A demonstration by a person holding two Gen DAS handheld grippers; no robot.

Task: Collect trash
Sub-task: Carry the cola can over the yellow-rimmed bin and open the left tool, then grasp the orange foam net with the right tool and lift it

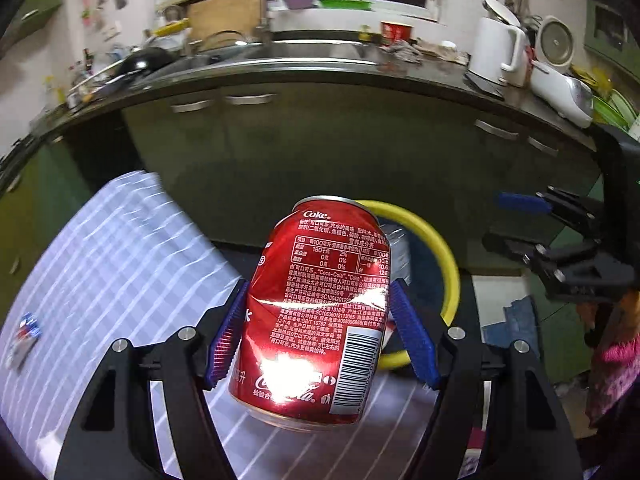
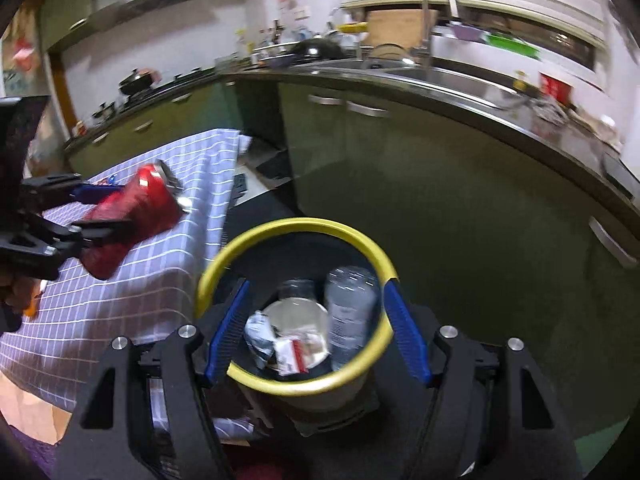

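Coke can (image 1: 316,312) is clamped in your left gripper (image 1: 320,332): blue fingers (image 1: 226,334) press both sides, and the wall is creased where they bite. Can is tilted, top end pointing away from the camera, held in the air above the checked cloth on the bench (image 1: 100,264). Beyond it sits the yellow-rimmed bin (image 1: 450,264), partly hidden by the can. Small red-white-blue wrapper (image 1: 24,334) lies on the cloth at far left, blurred.

Your right gripper (image 2: 316,332) hangs directly over the bin (image 2: 280,226), fingers (image 2: 404,332) spread wide with nothing between them; the bin mouth fills the gap. Inside the bin: a clear plastic bottle (image 2: 352,304) leaning at the right side, a second dark-capped one (image 2: 296,288) behind, a crumpled wrapper (image 2: 258,330), a red-and-white carton scrap (image 2: 292,354), all on a pale round thing you can't identify from this view.

From the right wrist camera, the left gripper (image 2: 96,216) with the can (image 2: 136,220) is at left, over the cloth near the bench (image 2: 120,312) edge, beside the bin and apart from it. Dark-topped kitchen counter with sink (image 2: 440,76) runs behind; white kettle (image 1: 496,50) stands on it at right.
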